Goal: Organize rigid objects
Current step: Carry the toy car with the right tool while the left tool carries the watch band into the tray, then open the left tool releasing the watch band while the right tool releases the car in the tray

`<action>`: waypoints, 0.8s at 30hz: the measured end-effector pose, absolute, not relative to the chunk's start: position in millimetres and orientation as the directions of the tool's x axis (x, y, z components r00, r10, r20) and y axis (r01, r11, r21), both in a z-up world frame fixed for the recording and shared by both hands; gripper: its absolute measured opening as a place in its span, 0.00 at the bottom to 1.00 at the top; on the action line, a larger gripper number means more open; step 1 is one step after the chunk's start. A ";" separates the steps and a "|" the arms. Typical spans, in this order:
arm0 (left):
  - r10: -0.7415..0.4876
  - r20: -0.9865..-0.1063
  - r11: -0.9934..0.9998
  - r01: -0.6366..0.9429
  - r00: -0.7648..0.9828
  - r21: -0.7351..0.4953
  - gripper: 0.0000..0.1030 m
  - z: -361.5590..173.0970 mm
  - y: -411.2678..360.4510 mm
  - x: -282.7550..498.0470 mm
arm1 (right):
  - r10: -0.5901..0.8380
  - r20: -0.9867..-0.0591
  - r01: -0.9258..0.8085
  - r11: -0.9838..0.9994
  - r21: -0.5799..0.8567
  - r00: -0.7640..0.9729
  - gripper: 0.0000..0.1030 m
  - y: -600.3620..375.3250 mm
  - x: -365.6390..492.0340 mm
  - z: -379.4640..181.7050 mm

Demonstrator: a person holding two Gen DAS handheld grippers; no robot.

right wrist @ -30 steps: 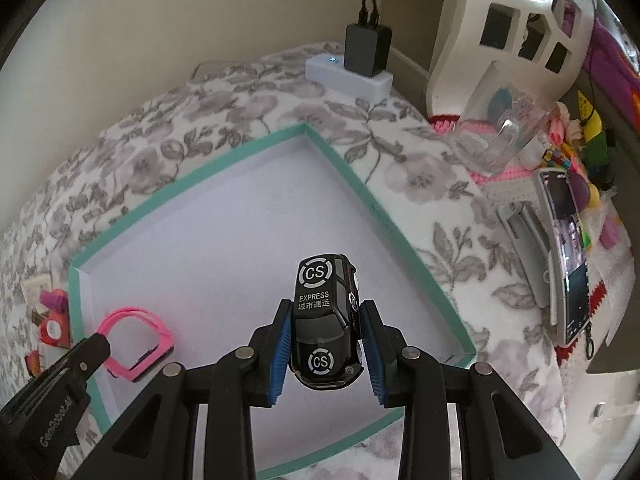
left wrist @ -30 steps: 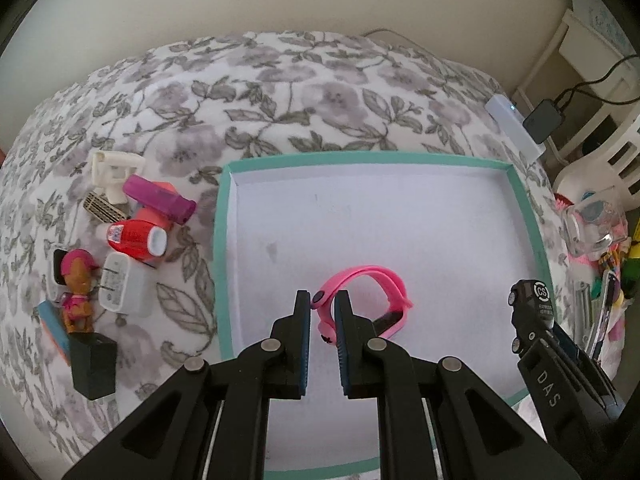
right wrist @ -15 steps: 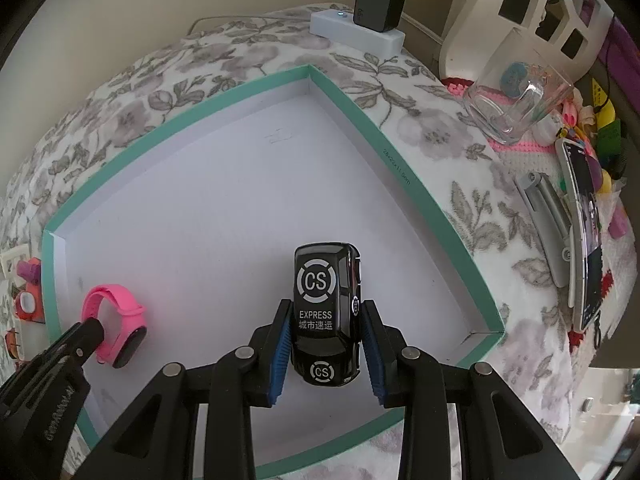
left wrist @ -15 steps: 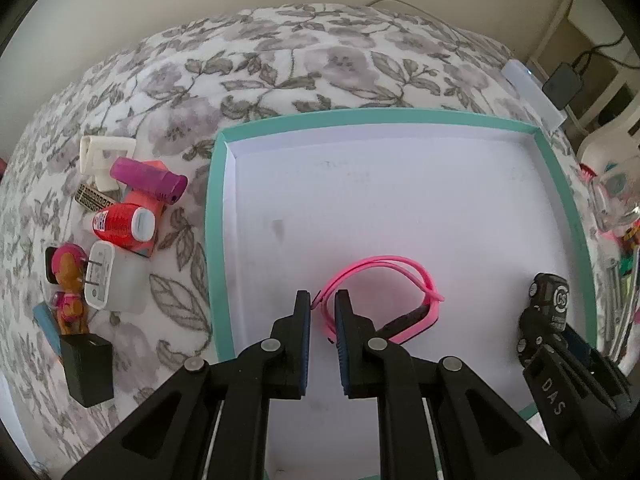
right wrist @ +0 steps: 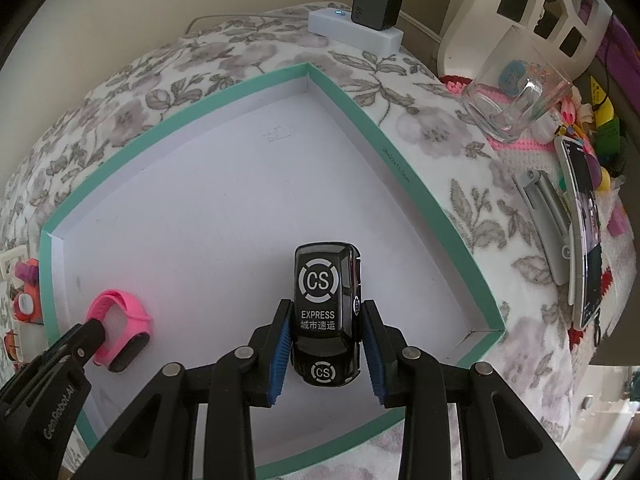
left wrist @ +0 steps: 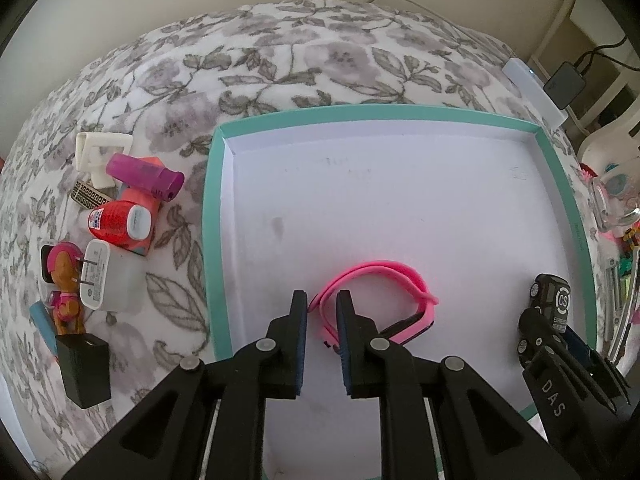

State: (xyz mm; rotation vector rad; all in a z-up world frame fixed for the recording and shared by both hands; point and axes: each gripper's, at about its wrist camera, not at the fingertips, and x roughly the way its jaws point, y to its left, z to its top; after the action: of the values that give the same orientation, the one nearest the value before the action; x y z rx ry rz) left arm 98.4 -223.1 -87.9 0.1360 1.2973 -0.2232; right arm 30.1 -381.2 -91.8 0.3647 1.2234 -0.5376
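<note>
A shallow tray with a teal rim and white floor lies on the flowered cloth. My left gripper is inside it, its fingers narrowly apart around the strap of a pink wristband that rests on the tray floor. My right gripper is shut on a black toy car marked "CS EXPRESS", held low over the tray's near right part.
Left of the tray lie a purple tube, a red bottle, a white charger, a doll and a black block. Right of it are a glass, a phone and a power strip.
Both grippers came lower into the tray. The pink wristband settled onto the tray floor and the left fingers parted slightly. The right gripper carried the car down and forward.
</note>
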 end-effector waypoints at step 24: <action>-0.159 -0.904 0.983 0.153 0.397 -0.105 0.53 -20.6 -187.1 106.8 | -0.261 -0.879 0.546 0.838 -0.001 0.400 0.47 -369.5 33.1 -36.0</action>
State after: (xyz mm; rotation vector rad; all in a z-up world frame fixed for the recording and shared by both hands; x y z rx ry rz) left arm 106.8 -187.1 -20.6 -0.0054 1.1459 -0.1979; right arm 33.1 -369.5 -36.0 0.3082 1.0422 -0.5208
